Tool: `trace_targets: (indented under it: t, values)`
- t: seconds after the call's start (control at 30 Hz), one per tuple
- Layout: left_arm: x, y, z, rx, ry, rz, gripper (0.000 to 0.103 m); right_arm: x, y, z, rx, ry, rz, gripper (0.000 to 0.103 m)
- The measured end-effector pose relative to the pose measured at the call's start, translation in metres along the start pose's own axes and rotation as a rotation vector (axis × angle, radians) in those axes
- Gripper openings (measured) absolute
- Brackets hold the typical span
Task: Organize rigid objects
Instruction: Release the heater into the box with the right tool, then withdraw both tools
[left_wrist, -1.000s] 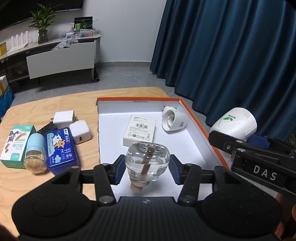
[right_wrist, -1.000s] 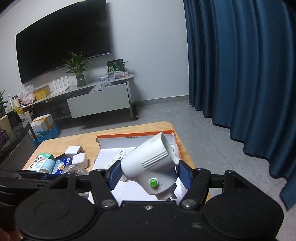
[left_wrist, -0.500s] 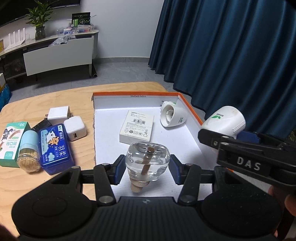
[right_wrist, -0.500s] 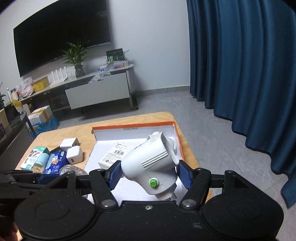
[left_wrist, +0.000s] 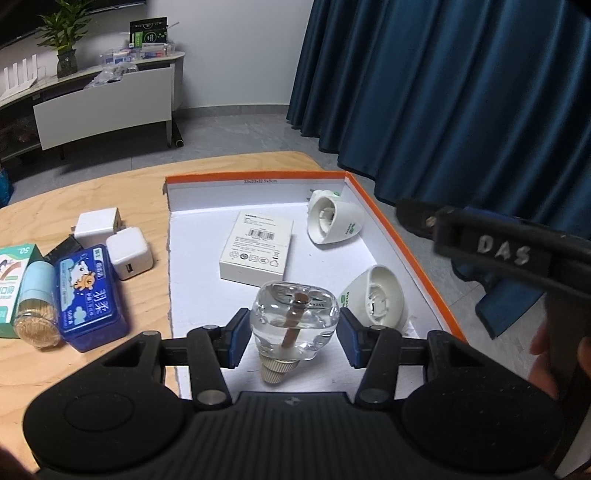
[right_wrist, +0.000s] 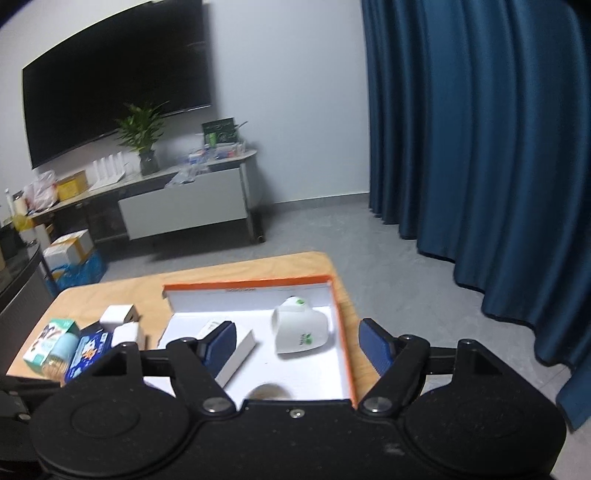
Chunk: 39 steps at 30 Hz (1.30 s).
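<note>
My left gripper (left_wrist: 293, 334) is shut on a clear glass bottle (left_wrist: 294, 319) with a brown wick, held over the near part of the orange-rimmed white tray (left_wrist: 399, 236). In the tray lie a flat white box (left_wrist: 256, 251) and two white plug-in devices, one at the far right (left_wrist: 332, 221) and one at the near right (left_wrist: 376, 297). My right gripper (right_wrist: 297, 345) is open and empty above the tray's right side (right_wrist: 341, 332); the far device (right_wrist: 299, 330) and the white box (right_wrist: 236, 350) show between its fingers.
On the wooden table (left_wrist: 110, 192) left of the tray lie two white chargers (left_wrist: 129, 253), a blue tin (left_wrist: 86, 291), a toothpick jar (left_wrist: 35, 302) and a green box (left_wrist: 11, 273). Blue curtains (right_wrist: 480, 147) hang at the right.
My right gripper opened and let go of the white plug-in device, which now lies in the tray's near right. The right gripper then pulled back. The left gripper still holds the bottle.
</note>
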<state>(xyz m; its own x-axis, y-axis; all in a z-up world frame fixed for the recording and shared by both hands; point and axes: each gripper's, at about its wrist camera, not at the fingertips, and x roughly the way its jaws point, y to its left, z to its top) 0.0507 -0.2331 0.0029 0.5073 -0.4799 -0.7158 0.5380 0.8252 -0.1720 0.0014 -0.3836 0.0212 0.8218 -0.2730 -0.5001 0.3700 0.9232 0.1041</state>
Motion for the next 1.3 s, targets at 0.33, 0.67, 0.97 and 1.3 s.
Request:
trace_targets:
  t: [0.33, 0.67, 0.97, 1.3]
  values:
    - [0.001, -0.006, 0.000, -0.003, 0.001, -0.059, 0.071, -0.018, -0.007, 0.002, 0.025, -0.026, 0.009, 0.087]
    - [-0.020, 0.018, 0.010, -0.051, -0.028, 0.096, 0.087, -0.026, 0.017, 0.002, -0.009, -0.027, 0.052, 0.087]
    - [-0.038, 0.041, 0.012, -0.092, -0.055, 0.182, 0.091, -0.026, 0.045, 0.001, -0.052, -0.011, 0.096, 0.087]
    - [-0.047, 0.067, 0.006, -0.139, -0.065, 0.220, 0.092, -0.024, 0.068, -0.002, -0.097, 0.009, 0.126, 0.088]
